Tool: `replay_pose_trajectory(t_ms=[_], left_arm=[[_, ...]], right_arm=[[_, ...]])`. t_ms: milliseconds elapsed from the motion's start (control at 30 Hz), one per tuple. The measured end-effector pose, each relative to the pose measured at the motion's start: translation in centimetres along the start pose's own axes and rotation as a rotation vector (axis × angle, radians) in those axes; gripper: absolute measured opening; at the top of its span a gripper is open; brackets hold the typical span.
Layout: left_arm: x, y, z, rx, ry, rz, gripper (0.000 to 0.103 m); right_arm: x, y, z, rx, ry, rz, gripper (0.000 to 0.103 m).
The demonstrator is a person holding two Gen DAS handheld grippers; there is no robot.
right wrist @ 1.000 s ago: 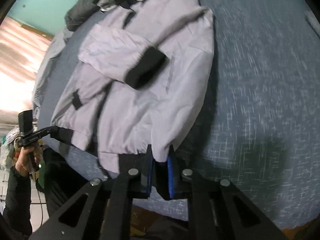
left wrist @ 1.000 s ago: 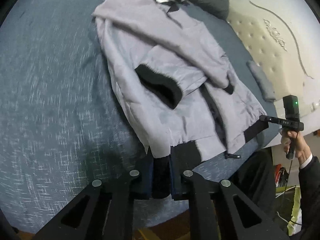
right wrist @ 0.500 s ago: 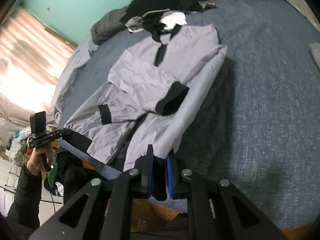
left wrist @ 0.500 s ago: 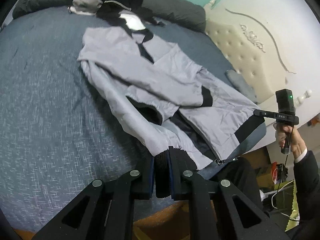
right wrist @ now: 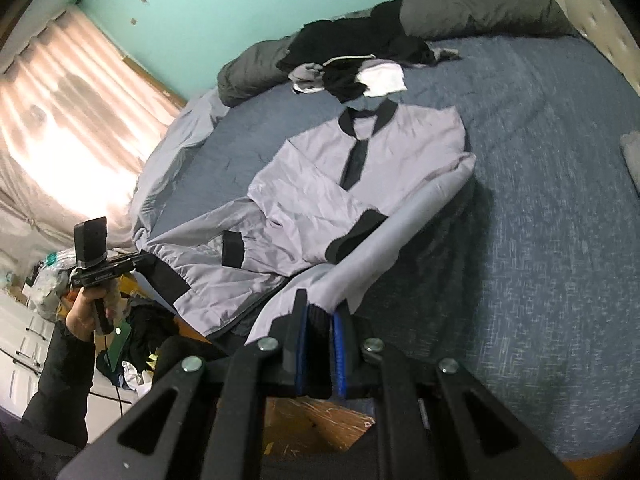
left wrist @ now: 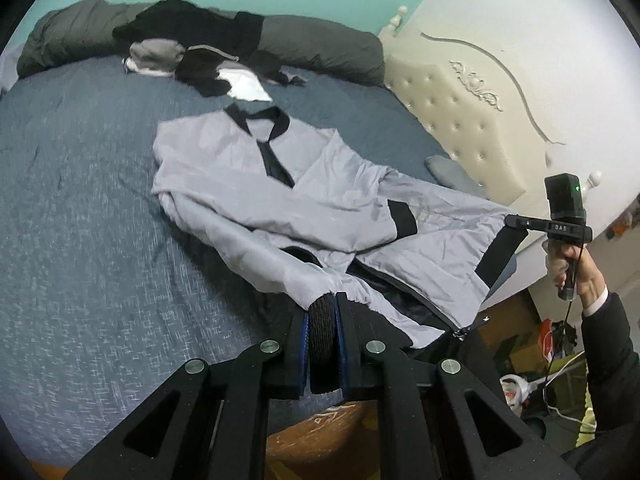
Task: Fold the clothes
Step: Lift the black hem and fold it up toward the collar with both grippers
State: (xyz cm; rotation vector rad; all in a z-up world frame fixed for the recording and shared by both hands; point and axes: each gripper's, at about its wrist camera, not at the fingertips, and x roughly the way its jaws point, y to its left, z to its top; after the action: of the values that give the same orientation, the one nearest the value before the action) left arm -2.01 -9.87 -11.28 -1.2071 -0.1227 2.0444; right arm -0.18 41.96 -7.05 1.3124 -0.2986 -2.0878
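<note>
A grey jacket (left wrist: pixel 280 196) with black collar, cuffs and hem band lies front up on a blue bed (left wrist: pixel 80 240), its long axis running from the collar (left wrist: pixel 260 120), toward the bed's far side, down to the hem at the near edge, where the person stands. Both sleeves are crossed over the chest. The left tool (left wrist: pixel 324 336) is clamped narrow on one end of the black hem band (left wrist: pixel 322 320), held just above the near edge. The right tool (right wrist: pixel 318 344) is likewise clamped narrow on the other end of the band, and in the left view it shows at the right, gripped by a hand (left wrist: pixel 568 272) in a dark sleeve. The hem hangs lifted between the two tools while the collar end rests flat on the bed. The jacket thus stretches straight away from both tools, each about equally near its own hem corner; the likely fold carries the hem toward the collar, and both corners would need to travel evenly. A heap of dark clothes (left wrist: pixel 200 52) lies beyond the collar, by the far edge. White letters on the right tool's body look like "DAS", though they are small; no other writing is legible.
</note>
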Motion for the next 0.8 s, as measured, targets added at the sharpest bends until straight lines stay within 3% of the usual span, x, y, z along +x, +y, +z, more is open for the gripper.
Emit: replay_pose_trajectory(t_ms=[233,433,800], left_arm=[[-2.8,-1.2,0.2,0.027,-0.040,-0.042,0.012],[-2.6,0.0,2.1,0.017,-0.051,-0.028,0.012],[1.6,6.0,8.6,-0.050,-0.047,-0.006,0.012]], right_arm=[[-2.5,2.3,-0.2,-0.052,-0.004,0.030,0.010],[-2.7,2.2,1.2,-0.052,-0.007,0.048,0.010],[2.5,-1.4,9.2,0.038,0.014,0.057,0.010]])
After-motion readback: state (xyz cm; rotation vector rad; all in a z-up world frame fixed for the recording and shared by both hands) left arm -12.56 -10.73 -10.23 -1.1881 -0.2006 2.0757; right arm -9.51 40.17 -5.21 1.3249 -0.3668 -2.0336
